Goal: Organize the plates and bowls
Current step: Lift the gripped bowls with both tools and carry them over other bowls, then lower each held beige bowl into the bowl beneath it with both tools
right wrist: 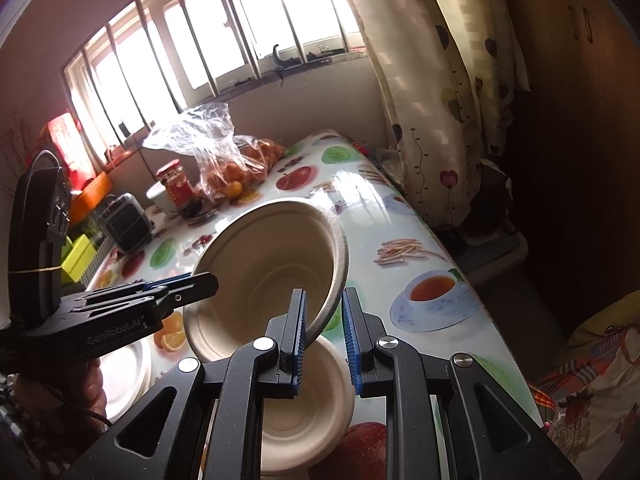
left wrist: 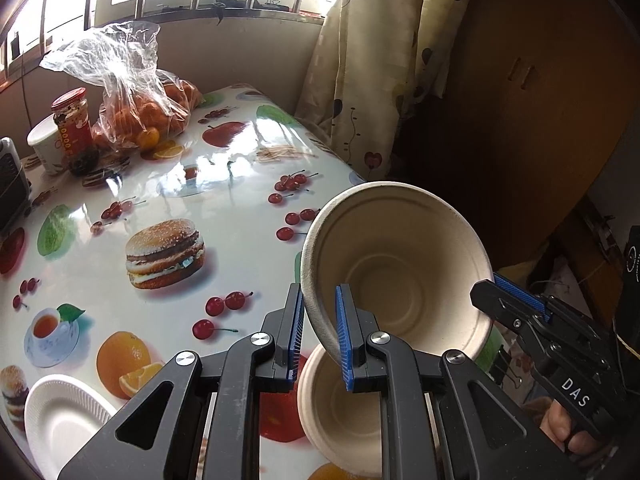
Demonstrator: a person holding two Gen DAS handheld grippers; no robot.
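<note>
I'm holding the pulp bowl (left wrist: 400,272) tilted above the second bowl (left wrist: 340,412) at the table's near edge — left gripper (left wrist: 320,340) and right gripper (right wrist: 324,332) pinching opposite rims; it's light, flexing easily.

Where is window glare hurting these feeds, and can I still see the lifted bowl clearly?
Left wrist: glare streaks the glossy table, but the lifted bowl is sharp. Right wrist: window blown out, room edges dark, bowl still readable; fisheye bends both views.
</note>
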